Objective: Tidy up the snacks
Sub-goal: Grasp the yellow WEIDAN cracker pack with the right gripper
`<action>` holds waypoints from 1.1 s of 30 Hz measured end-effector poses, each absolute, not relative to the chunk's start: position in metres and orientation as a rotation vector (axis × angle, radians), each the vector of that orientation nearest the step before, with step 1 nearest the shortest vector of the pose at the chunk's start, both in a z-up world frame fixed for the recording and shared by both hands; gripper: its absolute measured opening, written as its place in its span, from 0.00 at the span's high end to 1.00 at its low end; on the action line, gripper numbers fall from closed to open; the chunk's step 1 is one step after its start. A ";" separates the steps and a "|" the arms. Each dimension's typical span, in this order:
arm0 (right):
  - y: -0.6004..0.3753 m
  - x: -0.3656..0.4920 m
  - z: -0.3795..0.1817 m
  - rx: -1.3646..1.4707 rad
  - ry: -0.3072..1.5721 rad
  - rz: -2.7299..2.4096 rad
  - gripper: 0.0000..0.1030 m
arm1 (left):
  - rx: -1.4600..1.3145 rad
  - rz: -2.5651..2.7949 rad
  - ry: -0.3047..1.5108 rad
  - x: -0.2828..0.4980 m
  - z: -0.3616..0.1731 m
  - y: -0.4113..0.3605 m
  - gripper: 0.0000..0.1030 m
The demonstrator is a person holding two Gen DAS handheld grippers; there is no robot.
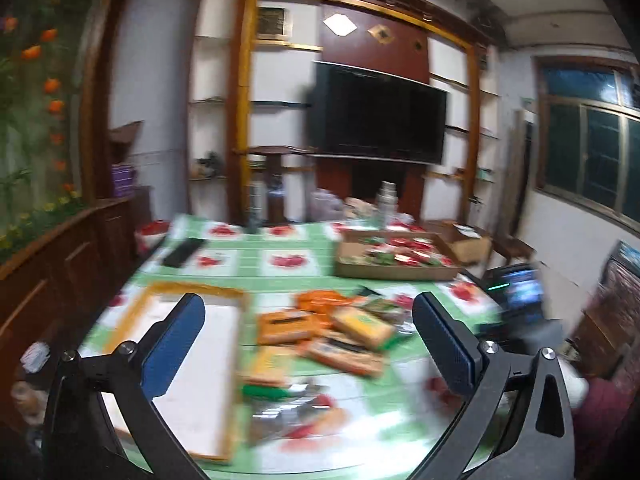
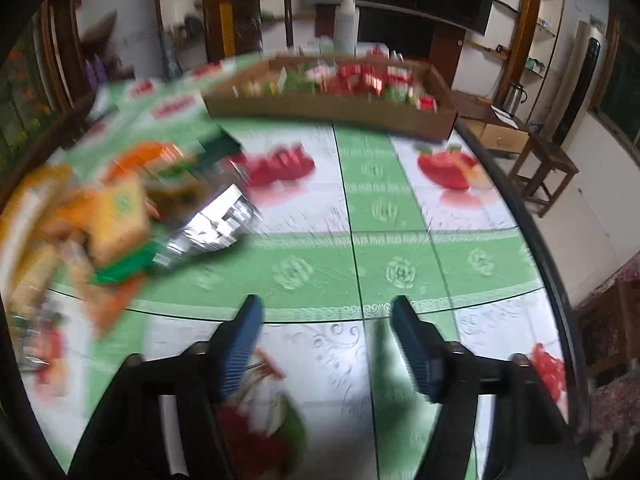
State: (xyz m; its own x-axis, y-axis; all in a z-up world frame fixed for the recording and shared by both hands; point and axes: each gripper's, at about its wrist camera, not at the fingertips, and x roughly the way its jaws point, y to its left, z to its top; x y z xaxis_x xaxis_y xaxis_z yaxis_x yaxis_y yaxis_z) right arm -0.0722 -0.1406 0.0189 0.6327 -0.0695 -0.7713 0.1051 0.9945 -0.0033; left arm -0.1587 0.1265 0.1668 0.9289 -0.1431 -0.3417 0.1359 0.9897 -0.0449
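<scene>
Snack packets (image 1: 340, 332) lie heaped on the green tablecloth (image 2: 400, 216), beside the orange-rimmed tray (image 1: 200, 380). My left gripper (image 1: 308, 332) and right gripper (image 2: 326, 328) both gape, empty.

Light: soft, even indoor brightness is seen.
Blur: the snack packets (image 2: 100, 216) are smeared by motion.
Edges: fisheye bending, dark vignetted corners.

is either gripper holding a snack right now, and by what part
Nothing is held. The left gripper is open above the snack pile, and the right gripper is open over bare tablecloth.
</scene>
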 end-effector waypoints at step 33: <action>-0.031 -0.002 0.038 -0.067 0.910 0.278 0.37 | -0.179 -0.376 0.742 -0.134 0.081 0.148 0.06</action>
